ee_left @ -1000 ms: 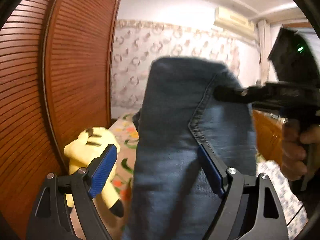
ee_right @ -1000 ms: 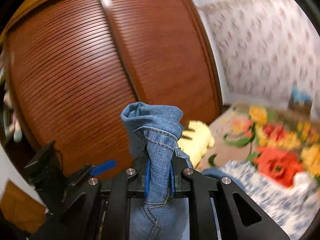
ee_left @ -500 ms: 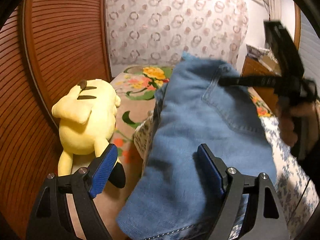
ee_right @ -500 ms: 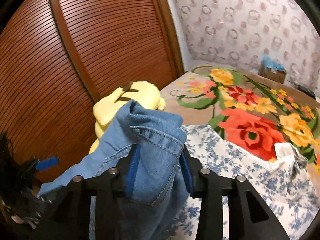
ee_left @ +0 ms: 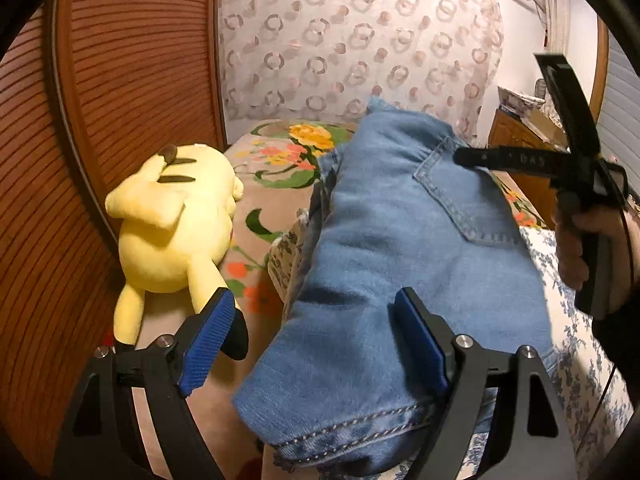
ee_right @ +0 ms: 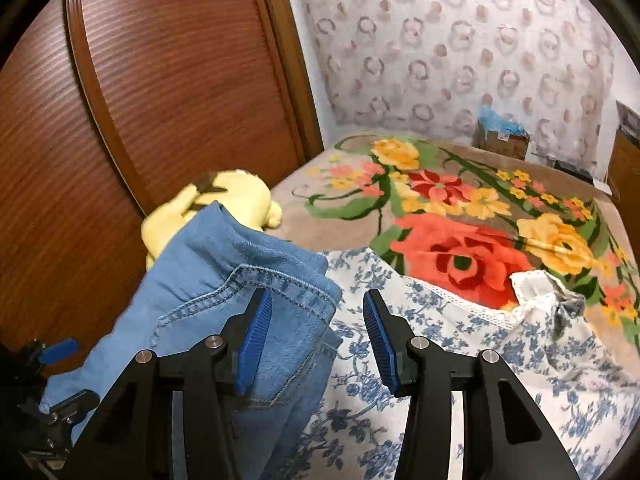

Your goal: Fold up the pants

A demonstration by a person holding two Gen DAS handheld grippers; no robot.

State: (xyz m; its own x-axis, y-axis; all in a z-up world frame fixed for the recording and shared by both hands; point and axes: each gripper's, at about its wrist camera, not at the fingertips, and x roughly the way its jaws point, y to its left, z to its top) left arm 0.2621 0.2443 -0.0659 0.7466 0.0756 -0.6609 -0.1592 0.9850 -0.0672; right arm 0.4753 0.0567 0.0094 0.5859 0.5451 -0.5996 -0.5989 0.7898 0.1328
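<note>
The blue denim pants (ee_left: pixel 400 264) lie folded in a long stack on the bed, back pocket up. My left gripper (ee_left: pixel 316 344) is open, its right finger resting on the hem end of the pants, its left finger off the cloth. The pants also show in the right wrist view (ee_right: pixel 240 320), lower left. My right gripper (ee_right: pixel 316 340) is open and empty, its left finger over the waistband edge, its right finger over the floral sheet. The right gripper also shows in the left wrist view (ee_left: pixel 520 160), held by a hand beside the pocket.
A yellow plush toy (ee_left: pixel 172 224) lies left of the pants against the wooden slatted wardrobe door (ee_left: pixel 100 100). A blue-flowered white sheet (ee_right: pixel 460 360) covers the near bed, a bright floral blanket (ee_right: pixel 460 220) the far part. A cardboard box (ee_right: pixel 504 140) stands by the wall.
The pants were carried hanging in the right gripper, then lowered onto the bed. The right gripper has now opened and let the waistband go. The left gripper stayed open.
</note>
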